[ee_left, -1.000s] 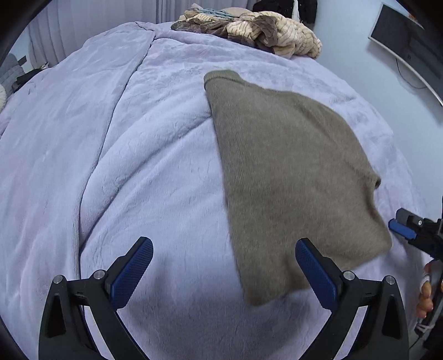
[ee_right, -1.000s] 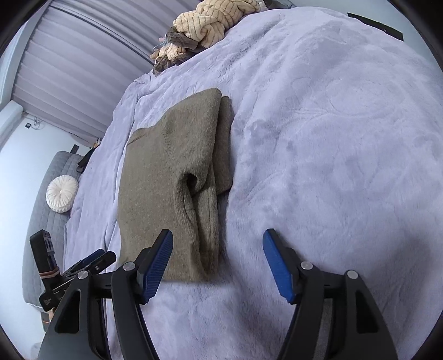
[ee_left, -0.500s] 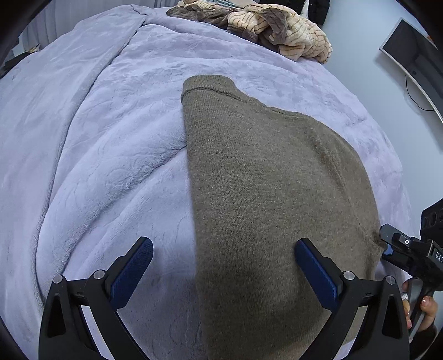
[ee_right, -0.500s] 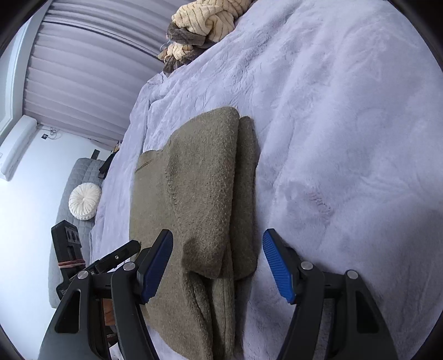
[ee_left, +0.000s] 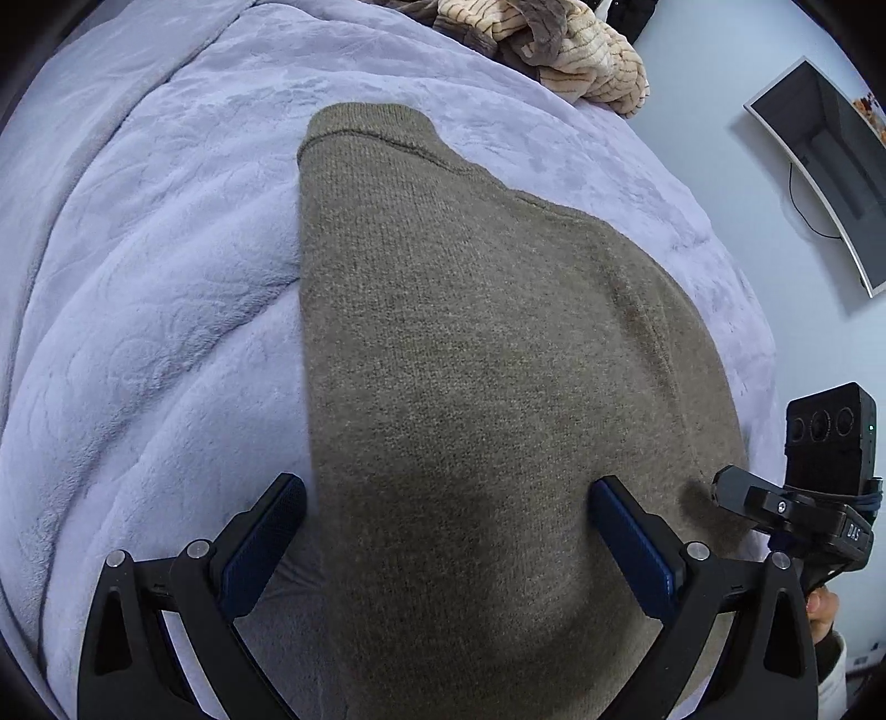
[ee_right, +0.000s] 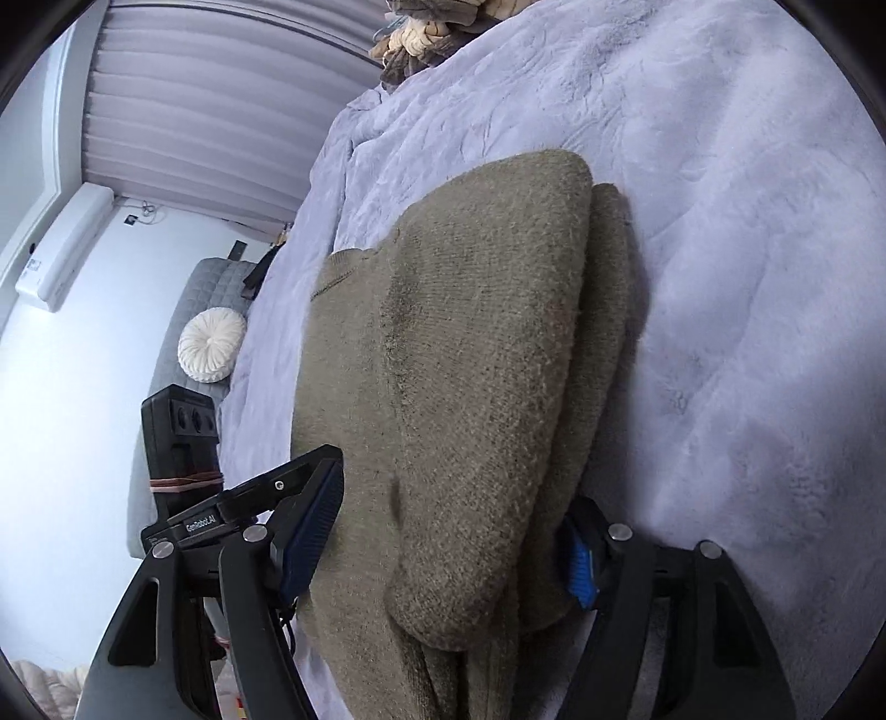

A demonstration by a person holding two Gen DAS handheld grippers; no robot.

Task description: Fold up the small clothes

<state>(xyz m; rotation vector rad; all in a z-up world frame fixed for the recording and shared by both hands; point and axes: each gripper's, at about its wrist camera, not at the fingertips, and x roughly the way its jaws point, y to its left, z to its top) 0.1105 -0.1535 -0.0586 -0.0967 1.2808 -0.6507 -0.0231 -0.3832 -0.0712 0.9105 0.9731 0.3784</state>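
An olive-brown knit sweater (ee_left: 476,354) lies folded lengthwise on the lilac blanket (ee_left: 138,310). My left gripper (ee_left: 448,537) is open, its blue pads (ee_left: 260,545) astride the sweater's near left part. In the right wrist view the sweater (ee_right: 476,354) shows a sleeve folded over its right side. My right gripper (ee_right: 448,537) is open, its jaws astride the near end of that folded side; the right pad (ee_right: 578,559) is partly hidden behind the cloth. The right gripper also shows in the left wrist view (ee_left: 786,504), and the left gripper in the right wrist view (ee_right: 277,487).
A heap of beige and brown clothes (ee_left: 559,50) lies at the far end of the bed. A curved monitor (ee_left: 825,166) hangs on the right wall. A grey sofa with a round white cushion (ee_right: 210,343) stands left of the bed.
Both grippers have moved forward and down onto the sweater's near end. The sweater now lies between each pair of open jaws. Neither gripper has shut.
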